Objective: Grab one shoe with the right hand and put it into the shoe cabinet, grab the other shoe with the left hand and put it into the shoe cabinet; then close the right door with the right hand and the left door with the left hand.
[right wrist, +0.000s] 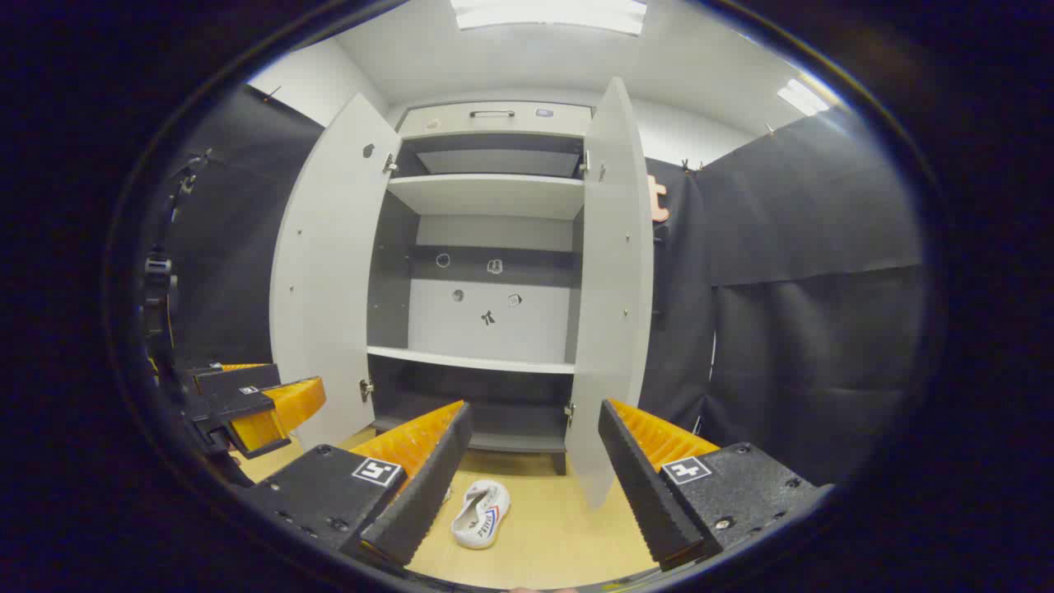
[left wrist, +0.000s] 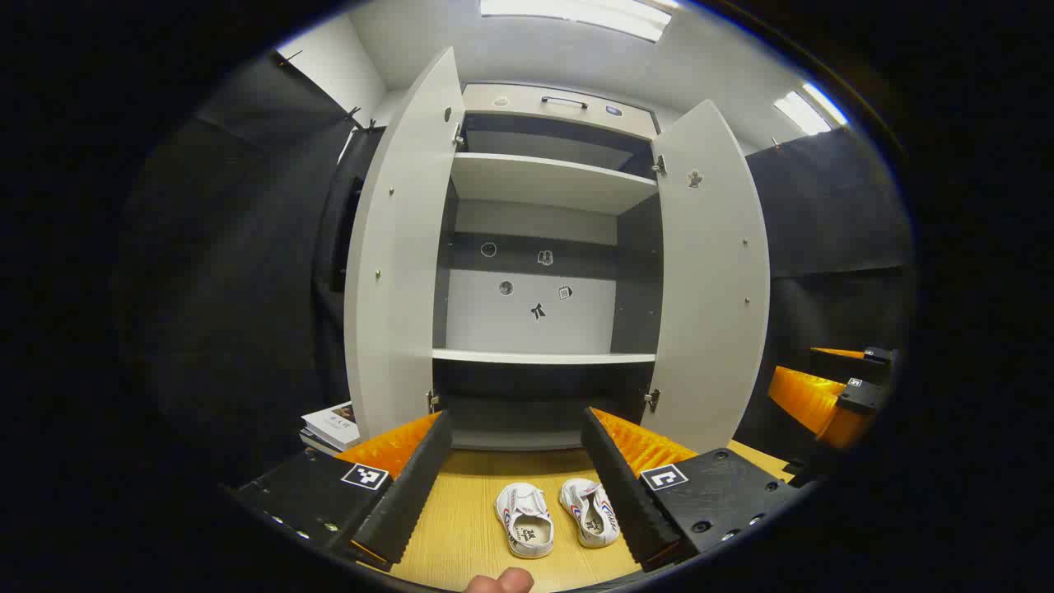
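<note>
Right gripper point(right wrist: 527, 486) apart, empty, above the floor point(right wrist: 560, 527) near one shoe point(right wrist: 480, 515). Left gripper point(left wrist: 515, 486) likewise apart, holding nothing, over both shoes point(left wrist: 556, 515). Beyond, shoe cabinet point(left wrist: 535, 272) with left door point(left wrist: 399, 263) and right door point(left wrist: 712, 280) swung wide. Likely risks: pinching a soft upper and dropping it, or clipping the right door's edge on the way in.

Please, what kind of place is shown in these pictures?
Probably a recording booth set up like a home entryway. A tall shoe cabinet stands with both doors open, a pair of white shoes lies on the wooden floor before it, and black cloth hangs as walls.
</note>
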Available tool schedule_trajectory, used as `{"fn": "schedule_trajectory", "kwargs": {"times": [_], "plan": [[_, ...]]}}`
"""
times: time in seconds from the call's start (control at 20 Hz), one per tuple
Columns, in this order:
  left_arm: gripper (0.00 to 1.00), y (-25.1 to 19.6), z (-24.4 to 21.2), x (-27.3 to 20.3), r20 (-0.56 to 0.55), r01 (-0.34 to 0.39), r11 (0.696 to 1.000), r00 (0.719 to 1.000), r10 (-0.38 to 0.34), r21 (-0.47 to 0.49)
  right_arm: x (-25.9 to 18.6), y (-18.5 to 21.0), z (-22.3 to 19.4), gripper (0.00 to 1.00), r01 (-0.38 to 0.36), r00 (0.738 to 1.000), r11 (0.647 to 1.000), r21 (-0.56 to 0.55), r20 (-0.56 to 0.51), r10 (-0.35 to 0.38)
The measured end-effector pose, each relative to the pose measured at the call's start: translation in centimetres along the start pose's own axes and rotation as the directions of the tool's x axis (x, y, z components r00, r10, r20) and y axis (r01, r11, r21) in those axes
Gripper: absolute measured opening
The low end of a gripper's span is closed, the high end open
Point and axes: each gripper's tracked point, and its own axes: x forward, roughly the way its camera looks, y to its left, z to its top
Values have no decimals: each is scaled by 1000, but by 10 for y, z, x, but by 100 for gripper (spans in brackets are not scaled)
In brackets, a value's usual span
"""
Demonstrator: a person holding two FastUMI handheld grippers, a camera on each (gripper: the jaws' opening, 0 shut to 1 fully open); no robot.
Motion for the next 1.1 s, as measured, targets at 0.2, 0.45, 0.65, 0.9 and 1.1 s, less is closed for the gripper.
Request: {"fn": "schedule_trajectory", "kwargs": {"times": [0.2,0.45,0.65,0.9,1.1], "plan": [[95,0,4,-1,11,0,1000,1000,-1,7,-4,-5,2,100,20,1000,1000,-5,6,-20],[95,-3,6,-2,19,13,1000,1000,-13,7,-11,-8,8,100,36,999,999,-4,26,-36],[95,-4,11,-1,32,17,1000,999,-18,18,-14,-8,14,100,44,998,999,-9,50,-44],[95,-2,12,-2,38,17,1000,999,-17,25,-13,-7,14,100,47,998,999,-8,46,-47],[95,0,11,-2,31,14,1000,999,-14,25,-13,-5,12,100,52,998,999,-12,44,-51]]}}
